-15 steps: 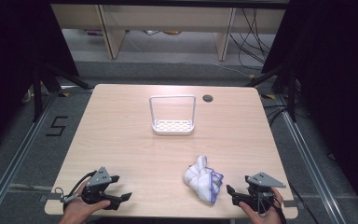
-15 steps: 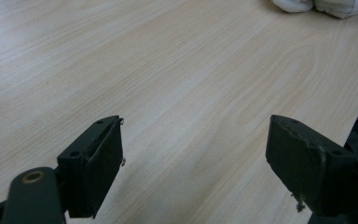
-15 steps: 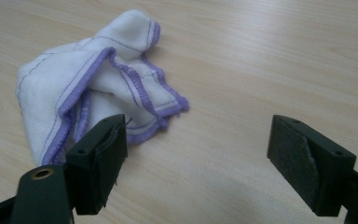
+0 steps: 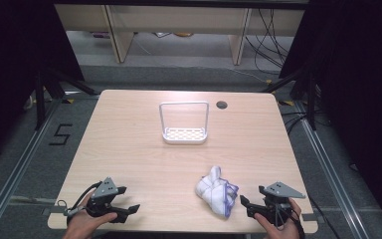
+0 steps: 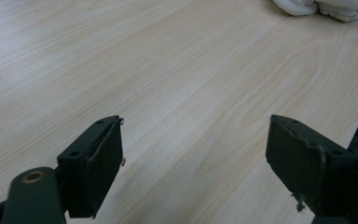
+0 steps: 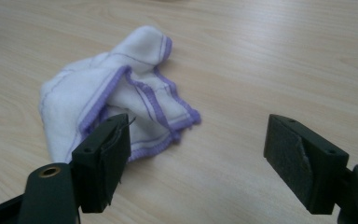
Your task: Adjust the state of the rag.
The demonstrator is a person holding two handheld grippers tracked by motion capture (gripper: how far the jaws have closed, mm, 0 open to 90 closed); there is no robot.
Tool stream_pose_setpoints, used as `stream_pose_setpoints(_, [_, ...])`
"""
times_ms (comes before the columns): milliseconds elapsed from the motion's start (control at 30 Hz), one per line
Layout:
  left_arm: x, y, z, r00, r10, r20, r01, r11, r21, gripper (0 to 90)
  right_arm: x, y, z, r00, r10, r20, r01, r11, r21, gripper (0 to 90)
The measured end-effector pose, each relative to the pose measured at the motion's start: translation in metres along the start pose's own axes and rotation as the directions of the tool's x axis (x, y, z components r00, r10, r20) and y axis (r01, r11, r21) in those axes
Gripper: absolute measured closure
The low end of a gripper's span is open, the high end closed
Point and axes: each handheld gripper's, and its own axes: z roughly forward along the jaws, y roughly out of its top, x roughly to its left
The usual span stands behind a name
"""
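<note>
So the high view gives you the whole table: a white rack toward 12 o'clock and the crumpled cloth down around 5 o'clock, just beside the right gripper. The right gripper view is where you see the purple hem on the cloth, which the top shot barely hints at. The left gripper sits at 7 o'clock, well apart from it. Both have jaws spread wide, gripping nothing. The cloth's long axis runs roughly 11 to 5, narrow end toward 11.
</note>
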Motion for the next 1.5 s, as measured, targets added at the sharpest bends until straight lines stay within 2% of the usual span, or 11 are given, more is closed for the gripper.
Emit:
stream_pose_setpoints(67, [0.0, 0.001, -0.001, 1.0, 0.005, -0.002, -0.005, 1.0, 0.007, 18.2, 0.002, 0.003, -0.001, 0.9999, 0.011, -0.007, -0.011, 1.0, -0.006, 23.9])
stream_pose_setpoints(167, [0.0, 0.001, 0.0, 1.0, -0.003, -0.001, 0.003, 1.0, 0.004, 18.2, 0.004, 0.008, 0.001, 0.9984, -0.048, -0.029, 0.047, 0.998, -0.04, 24.0])
stream_pose_setpoints(200, [0.0, 0.001, 0.0, 1.0, -0.003, 0.001, 0.003, 1.0, 0.003, 18.2, 0.008, 0.009, 0.0, 0.9994, -0.023, -0.026, 0.022, 0.999, -0.027, 24.0])
stream_pose_setpoints(233, [0.0, 0.001, 0.0, 1.0, -0.003, -0.001, 0.003, 1.0, 0.004, 18.2, 0.007, 0.012, 0.002, 0.9973, -0.064, -0.035, 0.063, 0.997, -0.032, 24.0])
stream_pose_setpoints(333, [0.0, 0.001, 0.0, 1.0, -0.008, -0.001, 0.008, 1.0, 0.0, 18.2, 0.012, 0.018, 0.007, 0.9955, -0.075, -0.059, 0.073, 0.997, -0.034, 24.4])
stream_pose_setpoints(433, [0.0, 0.001, 0.0, 0.9999, -0.01, 0.001, 0.01, 0.9999, -0.006, 18.2, 0.02, 0.021, 0.012, 0.9942, -0.053, -0.094, 0.051, 0.998, -0.021, 24.4])
stream_pose_setpoints(767, [0.001, 0.001, -0.001, 1.0, -0.002, -0.001, 0.002, 1.0, 0.001, 18.2, 0.036, 0.033, 0.039, 0.9826, -0.104, -0.154, 0.11, 0.993, 0.033, 22.2])
stream_pose_setpoints(967, [0.001, 0.001, -0.001, 1.0, -0.009, 0.003, 0.009, 0.9999, -0.007, 18.2, 0.034, 0.037, 0.053, 0.9807, -0.113, -0.16, 0.126, 0.989, 0.075, 38.5])
stream_pose_setpoints(1100, [0.001, 0.002, -0.002, 0.9999, 0.009, 0.007, -0.009, 1.0, 0.003, 18.2, 0.032, 0.035, 0.058, 0.9755, -0.082, -0.204, 0.098, 0.993, 0.07, 64.6])
stream_pose_setpoints(1200, [0.001, 0.002, -0.002, 1.0, 0.003, 0.005, -0.003, 1.0, 0.0, 18.3, 0.036, 0.039, 0.055, 0.9714, -0.127, -0.201, 0.138, 0.989, 0.043, 80.9])
stream_pose_setpoints(1500, [0.002, 0.002, -0.003, 1.0, -0.005, 0.002, 0.005, 1.0, -0.008, 18.4, 0.047, 0.075, 0.04, 0.9426, -0.273, -0.192, 0.272, 0.962, -0.035, 85.2])
